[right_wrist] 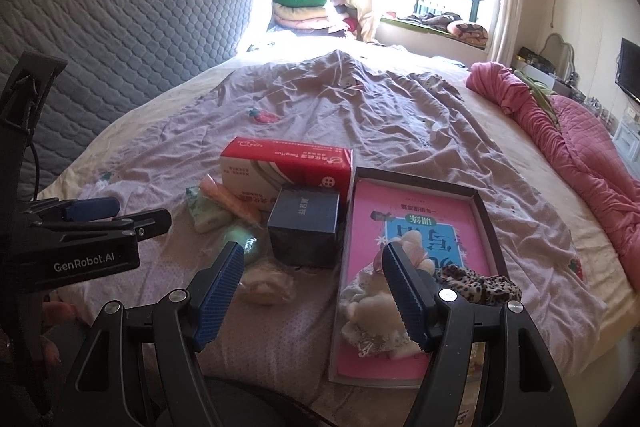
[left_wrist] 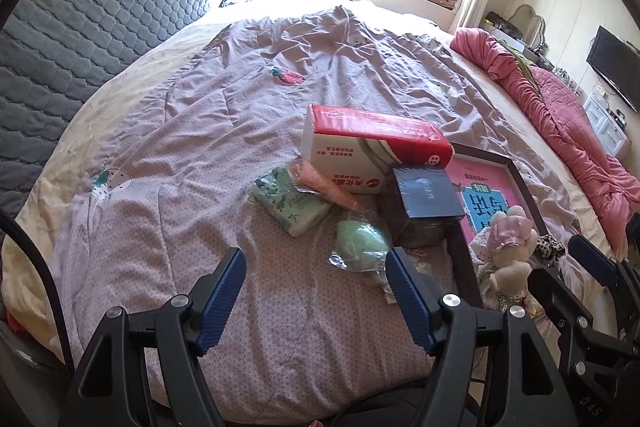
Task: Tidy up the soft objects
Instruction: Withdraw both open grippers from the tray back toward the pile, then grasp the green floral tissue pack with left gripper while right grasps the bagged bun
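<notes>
While I hold both tools over the bed, this is how things lie.

Left gripper (left_wrist: 316, 263): my jaws stand wide apart with nothing between the pads; only the lilac quilt (left_wrist: 168, 155) shows in the gap.
Right gripper (right_wrist: 314, 259): likewise spread wide and holding nothing; its right finger (right_wrist: 404, 291) covers part of the tray's contents.
Tissue pack (left_wrist: 372, 151): red and white, at twelve o'clock from my left gripper, long axis running nine to three, propped at a tilt on the things beneath it.
Green pack (left_wrist: 290, 203): a small floral packet at eleven o'clock, lying flat, long axis from ten to four.
Pink tube (left_wrist: 324, 183): a wrapped tube between the green pack and the tissue pack, pointing from ten to four, its far end under the tissue pack.
Green sponge (left_wrist: 362, 241): egg-shaped, in clear wrap, just beyond my left gripper's right finger.
Dark box (right_wrist: 304, 229): square and upright, just left of the tray.
Tray (right_wrist: 486, 223): dark-rimmed, lined with a pink booklet, long axis six to twelve.
Plush toy (right_wrist: 374, 319): cream, lying in the tray's near end.
Leopard scrunchie (right_wrist: 476, 285): in the tray, at three o'clock from the toy.
</notes>
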A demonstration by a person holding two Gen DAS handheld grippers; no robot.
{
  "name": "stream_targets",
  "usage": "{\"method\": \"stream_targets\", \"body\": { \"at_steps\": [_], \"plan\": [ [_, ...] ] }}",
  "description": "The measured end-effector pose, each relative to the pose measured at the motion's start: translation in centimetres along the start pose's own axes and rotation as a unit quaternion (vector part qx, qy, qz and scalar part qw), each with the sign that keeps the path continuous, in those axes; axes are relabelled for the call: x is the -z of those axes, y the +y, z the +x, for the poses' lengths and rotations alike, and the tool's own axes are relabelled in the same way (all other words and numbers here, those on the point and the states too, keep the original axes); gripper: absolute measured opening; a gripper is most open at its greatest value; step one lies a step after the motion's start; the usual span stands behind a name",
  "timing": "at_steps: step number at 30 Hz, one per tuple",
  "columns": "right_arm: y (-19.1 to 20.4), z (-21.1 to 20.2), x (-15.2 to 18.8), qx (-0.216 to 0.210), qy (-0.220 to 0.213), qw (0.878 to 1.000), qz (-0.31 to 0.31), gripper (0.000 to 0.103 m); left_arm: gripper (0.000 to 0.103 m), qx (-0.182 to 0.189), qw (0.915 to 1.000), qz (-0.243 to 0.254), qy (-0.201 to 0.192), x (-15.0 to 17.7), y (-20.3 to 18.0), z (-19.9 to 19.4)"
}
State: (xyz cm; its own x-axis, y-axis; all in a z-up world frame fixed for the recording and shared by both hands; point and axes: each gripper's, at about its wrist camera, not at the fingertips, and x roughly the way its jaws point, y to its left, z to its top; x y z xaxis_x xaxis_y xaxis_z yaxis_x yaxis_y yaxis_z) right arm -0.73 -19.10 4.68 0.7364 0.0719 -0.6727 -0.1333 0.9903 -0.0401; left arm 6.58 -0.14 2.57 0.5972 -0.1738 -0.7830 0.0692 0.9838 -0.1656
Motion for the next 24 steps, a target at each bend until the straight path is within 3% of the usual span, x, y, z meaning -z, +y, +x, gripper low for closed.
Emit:
{"method": "stream_targets", "body": {
  "at_steps": [15,24],
  "plan": [
    [2.2,5.8,1.8,-0.057,0.074,0.995,-0.023,0.073,0.072,-0.005,0.9978,-0.059,0.028,0.2,5.3,4.5],
    [3.1,8.5,2.5,-0.069,0.100,0.992,-0.039,0.073,0.072,0.040,0.9935,-0.094,0.051,-1.2,6.4,8.5]
  ]
}}
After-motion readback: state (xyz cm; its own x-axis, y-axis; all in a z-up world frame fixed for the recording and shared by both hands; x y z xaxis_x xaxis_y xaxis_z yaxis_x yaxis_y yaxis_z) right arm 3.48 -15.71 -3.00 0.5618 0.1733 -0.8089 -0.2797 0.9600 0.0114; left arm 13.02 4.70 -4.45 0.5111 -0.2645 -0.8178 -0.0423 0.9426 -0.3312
